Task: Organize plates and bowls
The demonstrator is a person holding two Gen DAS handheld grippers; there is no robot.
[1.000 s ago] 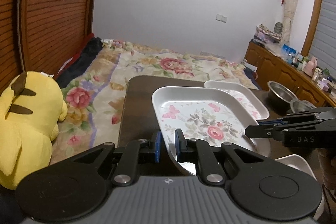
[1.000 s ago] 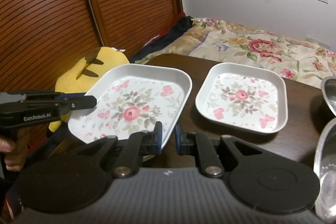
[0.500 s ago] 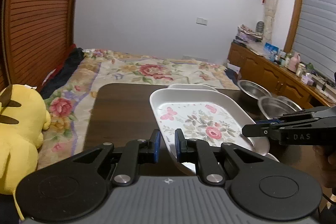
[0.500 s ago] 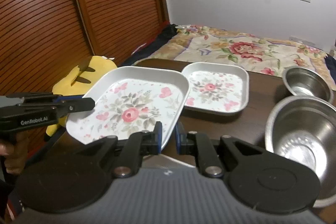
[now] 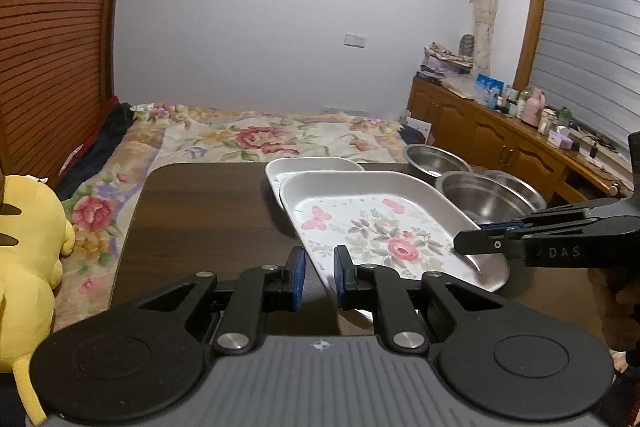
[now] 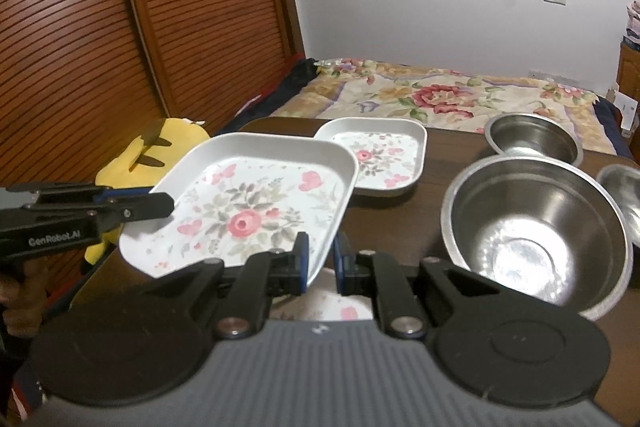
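Observation:
A white square plate with a pink flower print (image 5: 380,227) (image 6: 256,211) hangs above the dark table (image 5: 200,211) (image 6: 400,227), held from two sides. My left gripper (image 5: 318,279) (image 6: 152,207) is shut on its near left rim. My right gripper (image 6: 320,259) (image 5: 480,247) is shut on the opposite rim. A second, matching plate (image 5: 312,167) (image 6: 376,155) lies flat on the table behind it. Part of a third flowered plate (image 6: 336,307) shows beneath the held one. Three steel bowls (image 6: 536,227) (image 6: 532,139) (image 6: 624,195) stand to the right.
A yellow plush toy (image 5: 24,267) (image 6: 160,147) sits left of the table. A bed with a flowered quilt (image 5: 260,135) lies beyond the far edge. A wooden cabinet (image 5: 500,143) with bottles runs along the right wall. A person's hand (image 6: 16,307) holds the left gripper.
Both grippers have carried the plate back and to the right. The plate on the table now looks farther off, and the steel bowls have come into view.

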